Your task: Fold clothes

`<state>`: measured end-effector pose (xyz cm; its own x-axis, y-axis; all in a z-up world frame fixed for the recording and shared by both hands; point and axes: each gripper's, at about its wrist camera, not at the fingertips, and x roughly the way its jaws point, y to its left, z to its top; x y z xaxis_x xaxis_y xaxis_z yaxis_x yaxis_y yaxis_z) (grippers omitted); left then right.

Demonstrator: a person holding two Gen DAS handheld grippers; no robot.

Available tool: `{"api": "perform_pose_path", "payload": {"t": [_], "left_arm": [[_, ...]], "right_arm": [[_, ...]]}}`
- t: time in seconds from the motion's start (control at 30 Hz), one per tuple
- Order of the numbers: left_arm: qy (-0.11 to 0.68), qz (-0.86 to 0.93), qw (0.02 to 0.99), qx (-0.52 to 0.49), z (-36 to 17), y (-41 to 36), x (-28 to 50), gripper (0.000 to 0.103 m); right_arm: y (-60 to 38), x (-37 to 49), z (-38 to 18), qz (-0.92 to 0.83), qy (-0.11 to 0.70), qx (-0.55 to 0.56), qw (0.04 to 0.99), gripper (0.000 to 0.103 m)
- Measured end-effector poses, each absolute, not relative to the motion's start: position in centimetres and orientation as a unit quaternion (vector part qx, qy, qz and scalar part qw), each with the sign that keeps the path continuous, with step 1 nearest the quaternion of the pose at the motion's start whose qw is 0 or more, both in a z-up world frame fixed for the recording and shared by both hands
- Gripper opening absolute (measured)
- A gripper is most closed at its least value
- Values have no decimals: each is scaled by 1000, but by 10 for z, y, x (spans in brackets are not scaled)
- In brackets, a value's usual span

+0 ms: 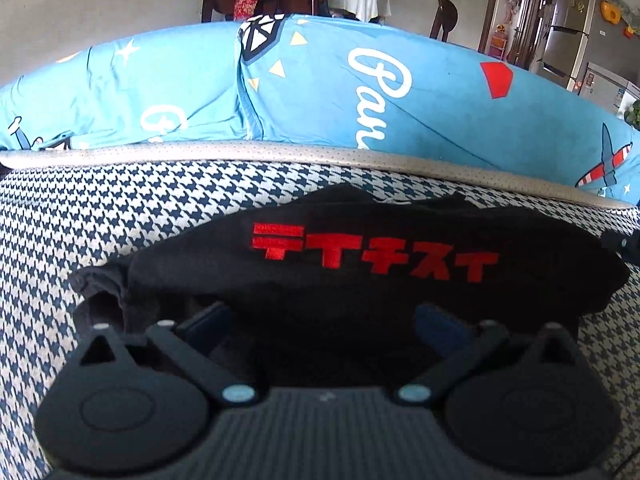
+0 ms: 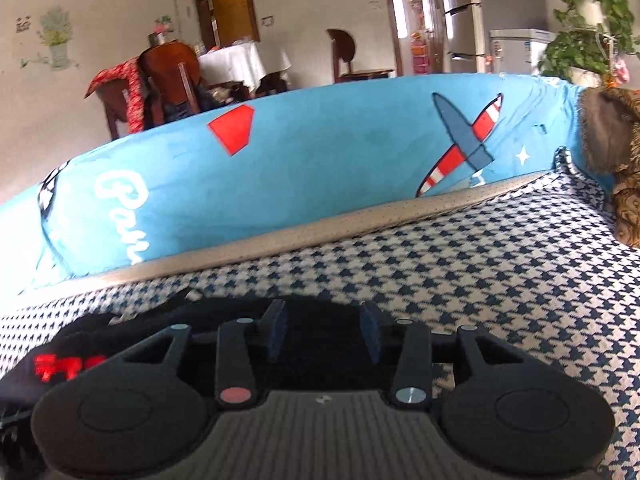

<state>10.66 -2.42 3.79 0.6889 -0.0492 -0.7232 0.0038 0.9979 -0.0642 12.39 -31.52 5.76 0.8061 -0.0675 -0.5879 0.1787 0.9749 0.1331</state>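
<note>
Left hand-held gripper (image 1: pixel 324 322): jaws spread wide, released, low over the near edge of the black garment (image 1: pixel 360 276). Right hand-held gripper (image 2: pixel 324 334): jaws likewise apart, gripping nothing, with the garment's end just ahead and to its left. The garment lies on the houndstooth cushion (image 1: pixel 120 216), bunched into a compact, layered heap, red lettering upward. Judgement: this fits either a part-folded bundle or a crumpled one awaiting spreading; a grasp on an edge seems due.

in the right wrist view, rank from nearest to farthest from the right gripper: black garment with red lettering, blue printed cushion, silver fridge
1. Black garment with red lettering, right at the right gripper, spreading left.
2. Blue printed cushion, behind the houndstooth seat.
3. Silver fridge, far back, upper right.
</note>
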Motion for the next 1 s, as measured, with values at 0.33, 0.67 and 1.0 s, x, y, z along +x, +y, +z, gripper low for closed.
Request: {"api": "perform_pose_path", "payload": {"t": [0.33, 0.67, 1.0], "left_arm": [[373, -22, 928, -8, 45, -22, 73, 103], [371, -22, 928, -18, 47, -3, 31, 103], [386, -24, 922, -10, 31, 2, 0, 103]], "right_arm": [[-294, 89, 45, 2, 349, 74, 934, 42], [-271, 41, 36, 58, 377, 82, 921, 55], [-242, 3, 25, 128, 395, 86, 905, 55]]}}
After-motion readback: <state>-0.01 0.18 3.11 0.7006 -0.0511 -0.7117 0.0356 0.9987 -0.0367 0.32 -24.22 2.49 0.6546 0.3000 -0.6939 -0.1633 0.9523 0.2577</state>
